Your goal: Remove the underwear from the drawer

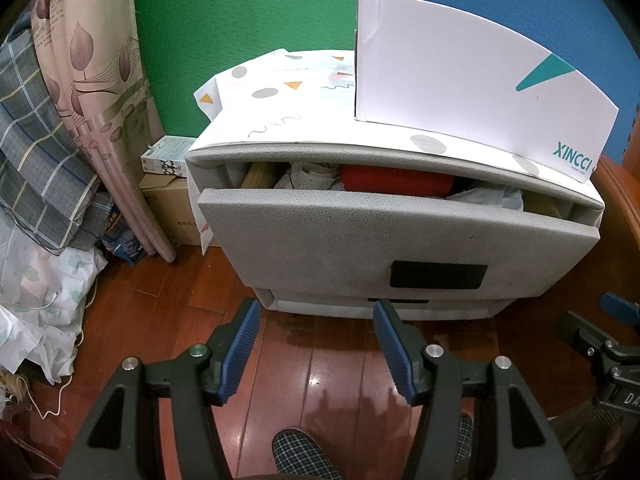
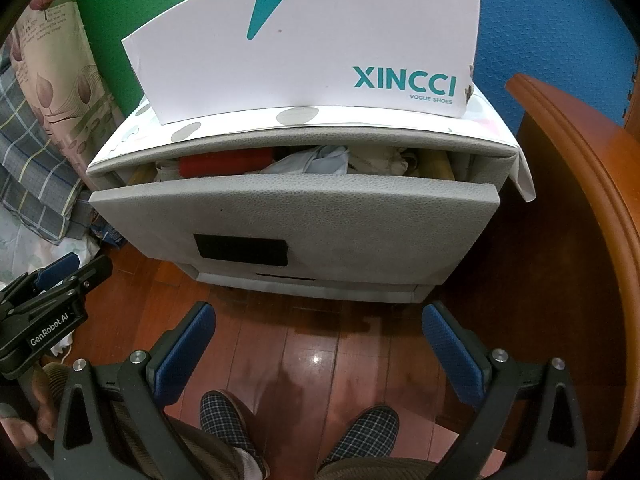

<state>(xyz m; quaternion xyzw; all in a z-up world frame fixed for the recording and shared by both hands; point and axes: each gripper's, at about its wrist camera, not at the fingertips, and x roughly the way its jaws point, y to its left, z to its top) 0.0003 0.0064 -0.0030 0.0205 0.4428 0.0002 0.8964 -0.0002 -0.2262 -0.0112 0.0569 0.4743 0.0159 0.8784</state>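
You are hovering both grippers with jaws wide and empty: left gripper [image 1: 316, 344], right gripper [image 2: 318, 344]. The underwear [image 2: 316, 162] is lying at twelve o'clock inside the half-open drawer [image 2: 296, 216]; pull it wider first.

Bright, even indoor light; glare spots on the floor [image 1: 316, 380] (fisheye bends edges), sharp throughout.
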